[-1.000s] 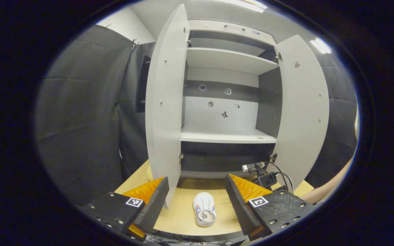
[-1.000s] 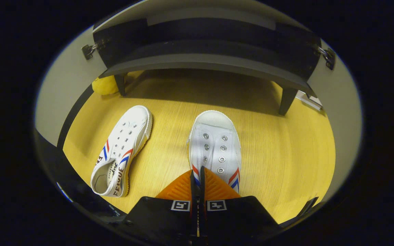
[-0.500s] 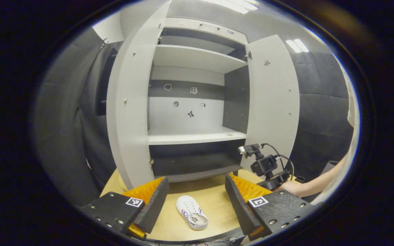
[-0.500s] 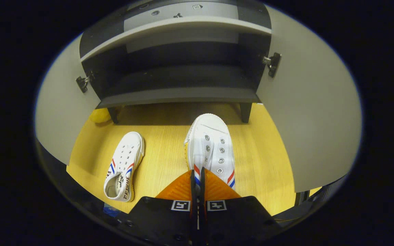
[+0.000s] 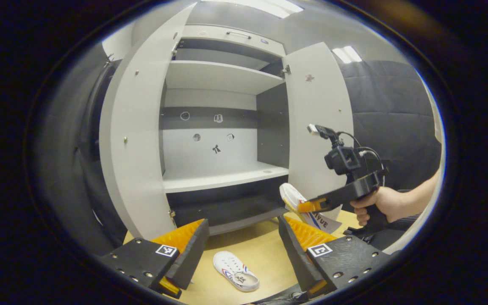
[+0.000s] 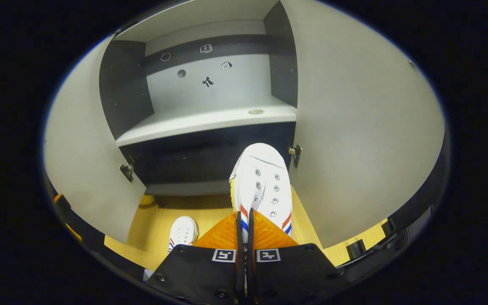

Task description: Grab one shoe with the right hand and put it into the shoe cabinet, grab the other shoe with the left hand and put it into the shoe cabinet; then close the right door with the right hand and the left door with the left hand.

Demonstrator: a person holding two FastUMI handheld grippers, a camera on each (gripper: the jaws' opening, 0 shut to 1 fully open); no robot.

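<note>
— What sort of place is this?
— A recording booth, not a home: black cloth walls (image 5: 396,110), ceiling strip lights (image 5: 345,53), and a grey shoe cabinet (image 5: 223,127) standing on a wooden bench (image 5: 265,254).

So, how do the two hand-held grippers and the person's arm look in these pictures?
The left gripper has a black body with round screws and a square black-and-white marker on each finger base. The right gripper is a black pistol-shaped handle with a small black camera and looping black cables on top; a bare forearm, no sleeve visible, leads to the hand on it.
</note>
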